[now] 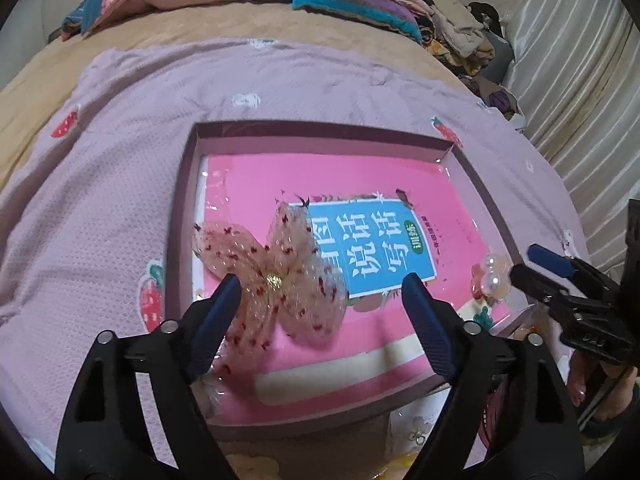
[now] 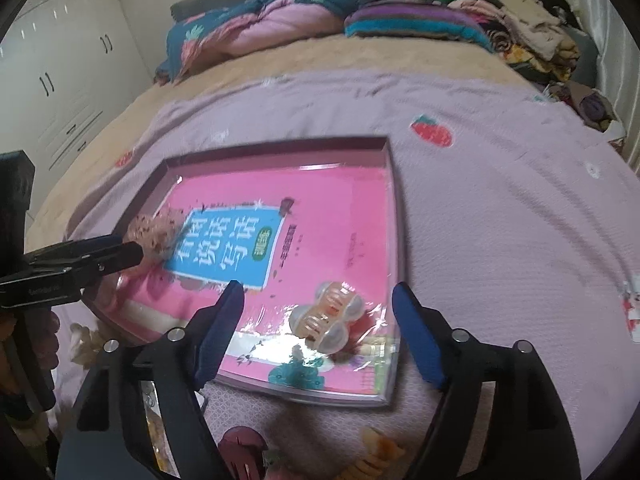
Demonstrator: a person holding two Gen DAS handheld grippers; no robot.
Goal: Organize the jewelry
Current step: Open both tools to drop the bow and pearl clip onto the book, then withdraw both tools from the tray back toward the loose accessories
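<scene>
Left gripper (image 1: pixel 320 292): your fingers stand wide apart, gripping nothing, over the mesh bow (image 1: pixel 276 276) in the tray (image 1: pixel 180 200). Right gripper (image 2: pixel 318 300) likewise gapes empty above the pearl hair claw (image 2: pixel 332 316).

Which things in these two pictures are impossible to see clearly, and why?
- Bow: in the right wrist view, motion blur and the left gripper hide most of it.
- Hair claw: cut off behind the right gripper in the left wrist view.
- Items below the tray: hidden by the near gripper in both views.
</scene>
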